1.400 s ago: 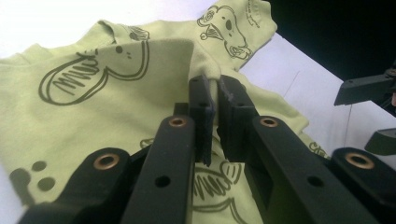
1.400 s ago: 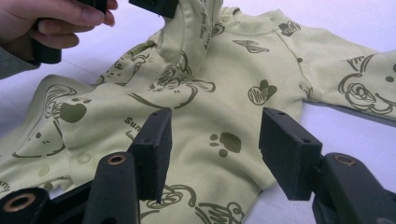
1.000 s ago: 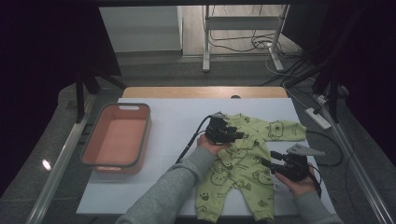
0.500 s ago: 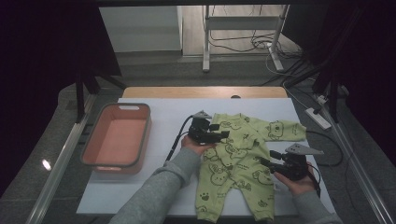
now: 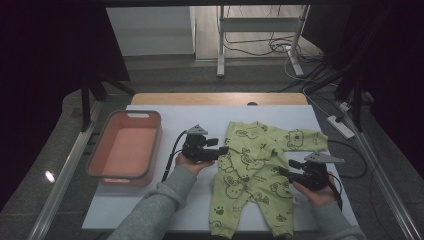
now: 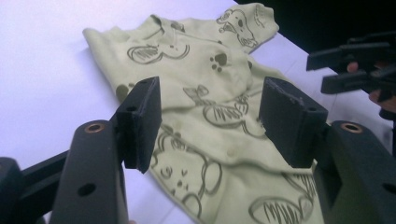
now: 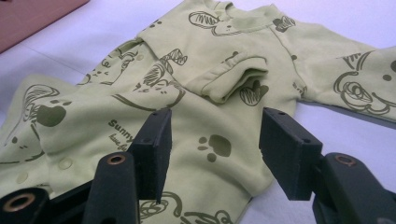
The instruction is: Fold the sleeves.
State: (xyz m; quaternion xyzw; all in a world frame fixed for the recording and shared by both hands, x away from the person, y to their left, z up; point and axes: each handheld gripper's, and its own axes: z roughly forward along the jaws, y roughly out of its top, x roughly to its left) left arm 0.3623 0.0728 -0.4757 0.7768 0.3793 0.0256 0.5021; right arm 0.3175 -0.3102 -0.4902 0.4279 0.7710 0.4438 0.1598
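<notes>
I read the step in hand as folding the green baby romper (image 5: 252, 172), which lies flat on the white worktop (image 5: 210, 120) just right of centre in the high view, legs toward the bottom edge and one sleeve already folded across the chest. Nearest me, the right hand-held gripper (image 5: 283, 171) sits at the garment's right edge in the lower right, jaws apart with nothing pinched; in its own view the cloth lies just beyond the pads (image 7: 156, 149). I would lower it until one pad slides under the hem, then close on a single layer. A little farther up, the left hand-held gripper (image 5: 223, 148) has just been opening its jaws and stands empty at the garment's left edge; I would take the side seam there and keep both lifts level so the fold lands square. Farthest left sits the pink bin (image 5: 102, 155), well apart.
</notes>
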